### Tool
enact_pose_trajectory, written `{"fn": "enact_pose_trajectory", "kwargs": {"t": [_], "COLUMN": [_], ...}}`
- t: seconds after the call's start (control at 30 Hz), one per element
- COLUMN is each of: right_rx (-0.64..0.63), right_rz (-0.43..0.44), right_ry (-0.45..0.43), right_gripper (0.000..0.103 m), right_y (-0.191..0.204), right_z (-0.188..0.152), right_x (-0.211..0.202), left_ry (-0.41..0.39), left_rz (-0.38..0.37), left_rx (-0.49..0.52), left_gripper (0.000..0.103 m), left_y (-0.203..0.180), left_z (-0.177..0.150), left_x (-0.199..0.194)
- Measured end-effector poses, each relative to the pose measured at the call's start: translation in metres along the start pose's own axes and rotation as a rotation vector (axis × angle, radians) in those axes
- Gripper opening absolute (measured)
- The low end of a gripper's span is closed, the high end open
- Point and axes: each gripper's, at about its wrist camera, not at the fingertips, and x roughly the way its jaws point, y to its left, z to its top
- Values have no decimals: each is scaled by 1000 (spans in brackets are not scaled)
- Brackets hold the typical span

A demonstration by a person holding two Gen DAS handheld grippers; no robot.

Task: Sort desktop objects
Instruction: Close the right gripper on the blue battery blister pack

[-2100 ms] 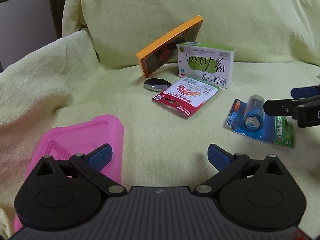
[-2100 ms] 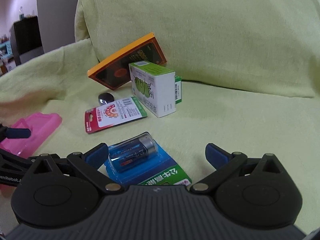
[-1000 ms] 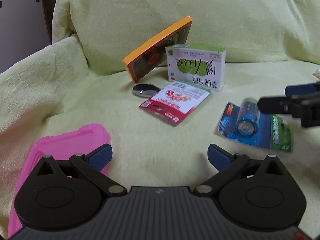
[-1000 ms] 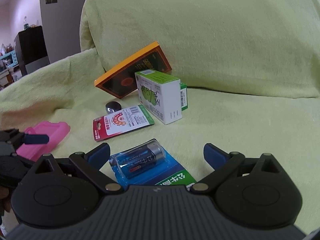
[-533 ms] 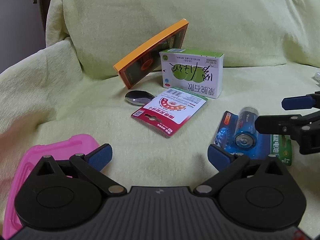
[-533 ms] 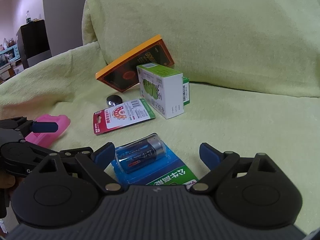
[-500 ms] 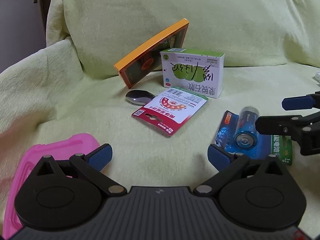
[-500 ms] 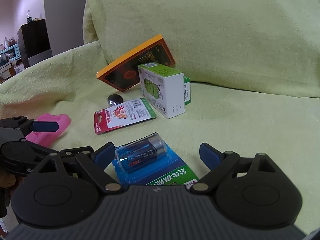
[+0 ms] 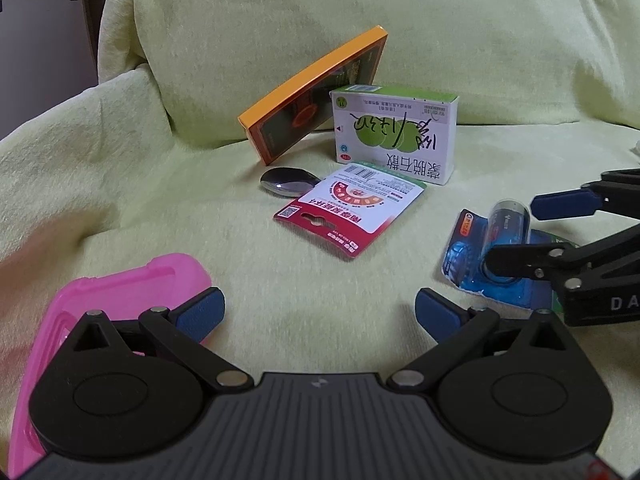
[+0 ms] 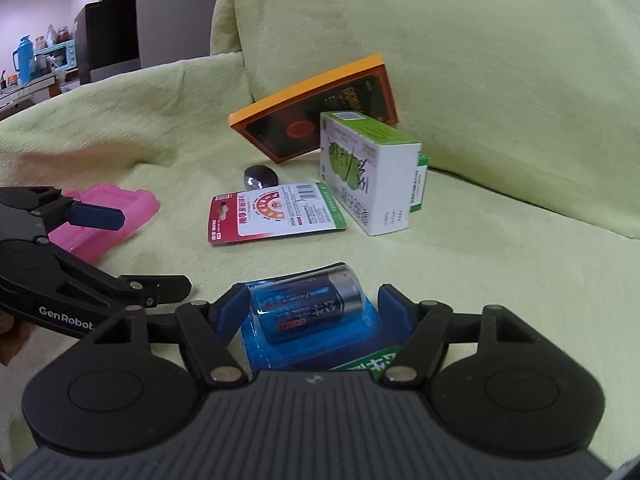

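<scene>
The right gripper straddles the battery pack, its blue pads close on either side of the battery blister but not clearly pressing it, so whether it grips cannot be told. The left gripper hangs spread wide and empty beside the pink tray. Farther off on the yellow-green blanket lie a red card overlapping a spoon, then a green-and-white box standing before a tilted orange box.

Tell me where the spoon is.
In the left wrist view the spoon lies at centre on the yellow blanket, below the orange box, its handle hidden under the red card.
</scene>
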Motion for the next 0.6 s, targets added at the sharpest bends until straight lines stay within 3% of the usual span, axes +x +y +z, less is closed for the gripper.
{"fn": "enact_pose_trajectory", "kwargs": {"t": [0.3, 0.43, 0.6], "right_rx": [10, 80, 194], "right_rz": [-7, -36, -12], "right_ry": [18, 54, 89], "right_gripper": [60, 60, 61], "right_y": [2, -1, -9], "right_z": [3, 7, 3], "right_x": [2, -1, -11], "left_ry": [11, 13, 19], "left_rz": [-6, -3, -9], "left_rx": [16, 12, 14], "left_gripper": [102, 102, 102], "left_y": [-4, -3, -2], "left_z": [-1, -2, -3], "left_x": [2, 3, 3]}}
